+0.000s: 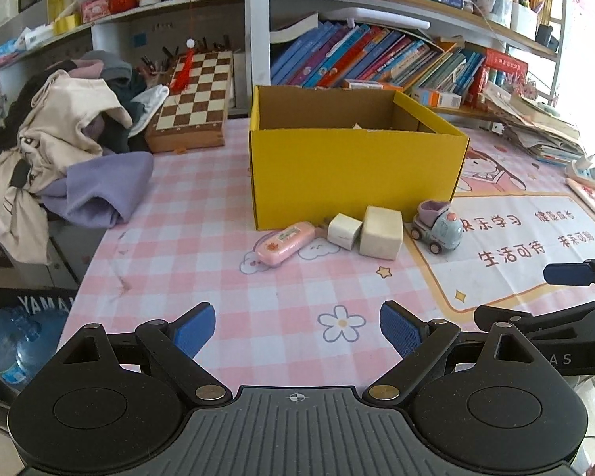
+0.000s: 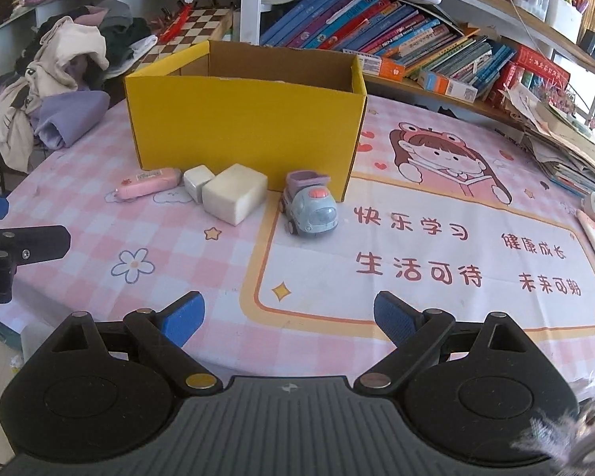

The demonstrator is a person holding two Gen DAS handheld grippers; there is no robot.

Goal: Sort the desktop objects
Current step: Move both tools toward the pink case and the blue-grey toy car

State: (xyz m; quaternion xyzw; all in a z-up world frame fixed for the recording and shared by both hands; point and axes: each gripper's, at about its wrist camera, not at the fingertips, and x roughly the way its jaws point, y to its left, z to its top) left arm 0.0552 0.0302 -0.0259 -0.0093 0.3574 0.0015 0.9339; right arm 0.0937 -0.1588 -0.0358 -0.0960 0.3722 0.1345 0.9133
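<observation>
A: Setting reads as a home, most likely a child's study corner.

B: Evidence?

A: Desk covered by a pink checked tablecloth [image 2: 226, 273] printed with a cartoon girl reading and Chinese slogans. Shelves behind hold slanted rows of children's books [image 1: 361, 55], a folded chessboard [image 1: 196, 95], jars and trinkets.

B: Anything domestic rather than school?

A: A heap of clothes [image 1: 59, 139] piled at the desk's left end, water bottles [image 1: 12, 349] on the floor below, a toy truck [image 2: 309, 208] on the cloth, loose papers [image 2: 563, 139] stacked at right.
</observation>
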